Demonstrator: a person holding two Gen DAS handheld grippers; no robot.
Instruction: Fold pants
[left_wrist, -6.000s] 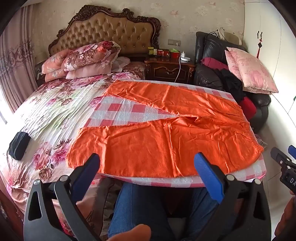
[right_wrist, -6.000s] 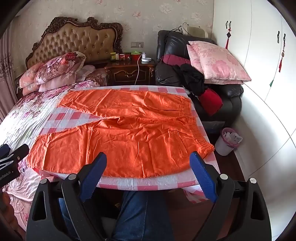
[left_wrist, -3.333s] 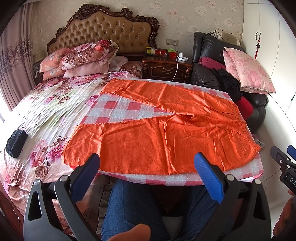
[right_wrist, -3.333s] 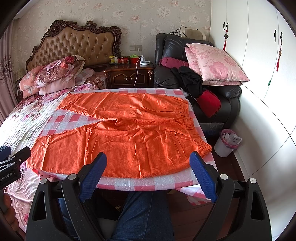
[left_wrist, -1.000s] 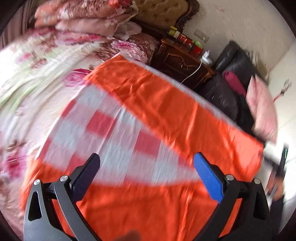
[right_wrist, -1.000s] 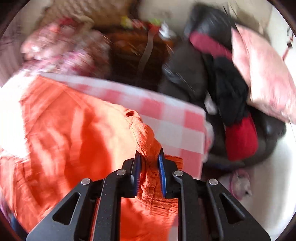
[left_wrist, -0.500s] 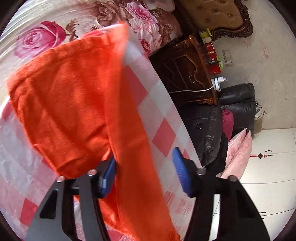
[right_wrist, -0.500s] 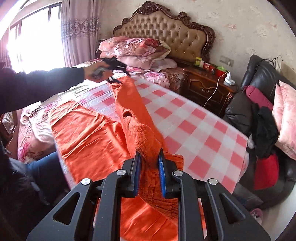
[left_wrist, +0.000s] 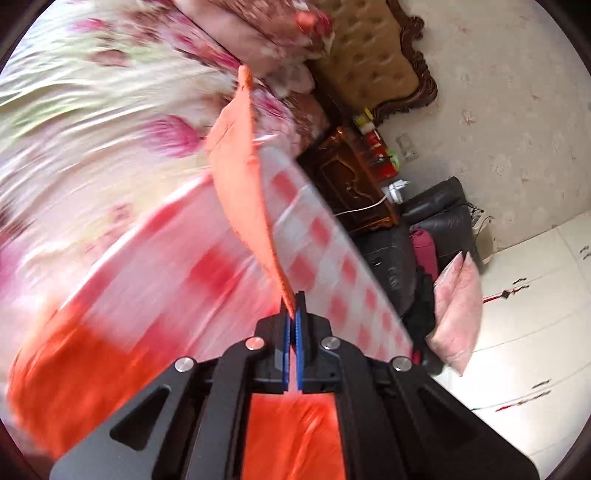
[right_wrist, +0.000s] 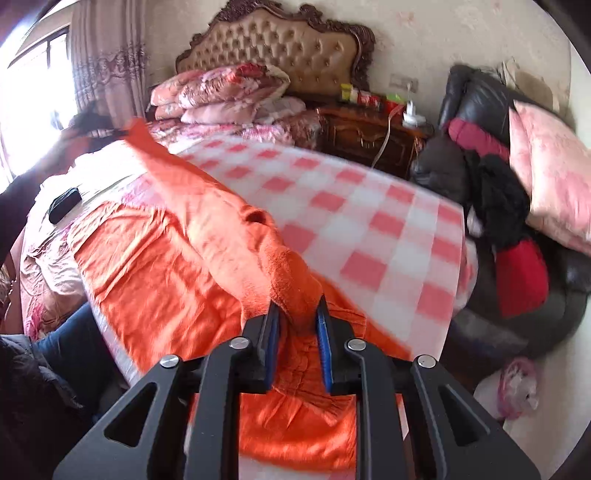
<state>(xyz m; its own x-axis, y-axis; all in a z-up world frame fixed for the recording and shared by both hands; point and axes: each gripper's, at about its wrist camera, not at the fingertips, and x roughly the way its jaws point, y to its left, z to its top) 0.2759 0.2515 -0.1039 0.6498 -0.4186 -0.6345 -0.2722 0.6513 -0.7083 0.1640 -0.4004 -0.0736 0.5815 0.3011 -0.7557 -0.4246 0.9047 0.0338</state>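
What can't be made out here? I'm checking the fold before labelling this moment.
- Left wrist view: the near leg of the orange pants and the checked sheet are smeared by motion blur.
- Right wrist view: the left gripper is small, blurred and washed out by window glare.
- Right wrist view: the right gripper covers the waistband it pinches.

One pair of orange pants (right_wrist: 155, 266) lies across one red-and-white checked cloth (right_wrist: 369, 221) on one bed (right_wrist: 51, 266). Two grippers are in view, the left gripper (left_wrist: 294, 314) and the right gripper (right_wrist: 297, 314). At the head of the bed, three floral pillows (right_wrist: 221, 92) are stacked. One pink cushion (right_wrist: 550, 173) rests on one black armchair (right_wrist: 476, 96), beside one wooden nightstand (right_wrist: 362, 136). One black pouch (right_wrist: 64, 205) lies on the bed.
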